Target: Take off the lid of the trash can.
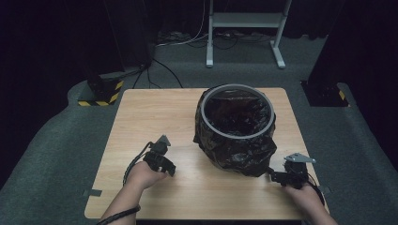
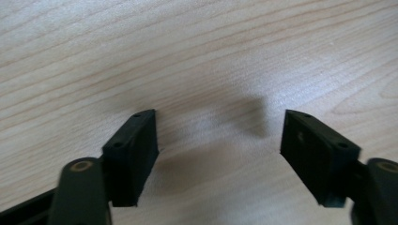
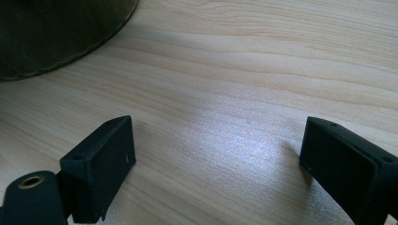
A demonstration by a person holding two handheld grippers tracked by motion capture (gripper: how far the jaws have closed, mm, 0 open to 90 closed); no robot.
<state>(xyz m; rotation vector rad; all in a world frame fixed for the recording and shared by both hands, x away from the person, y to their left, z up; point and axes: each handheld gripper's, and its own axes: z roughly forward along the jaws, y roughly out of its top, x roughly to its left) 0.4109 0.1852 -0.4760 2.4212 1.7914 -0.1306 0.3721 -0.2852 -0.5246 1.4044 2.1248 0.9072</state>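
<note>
A round bin with a grey rim point(image 1: 237, 89), lined and wrapped with a black plastic bag point(image 1: 239, 150), stands on the right half of the wooden table point(image 1: 150, 112). My left gripper point(image 1: 170, 169) hangs over bare wood to the left of the bin, apart from it. Its jaws point(image 2: 218, 154) stand open with nothing between them. My right gripper point(image 1: 273, 176) sits low at the bin's front right, close to the bag's bottom edge. It is open point(image 3: 216, 159) over bare wood, and the bag's lower edge point(image 3: 56, 33) lies beyond its jaws.
The table's front edge point(image 1: 197, 218) runs just below both hands. Grey carpet surrounds the table. A white metal stand point(image 1: 244, 28) and cables lie on the floor behind it, and a black-and-yellow striped base point(image 1: 101, 93) sits at the back left.
</note>
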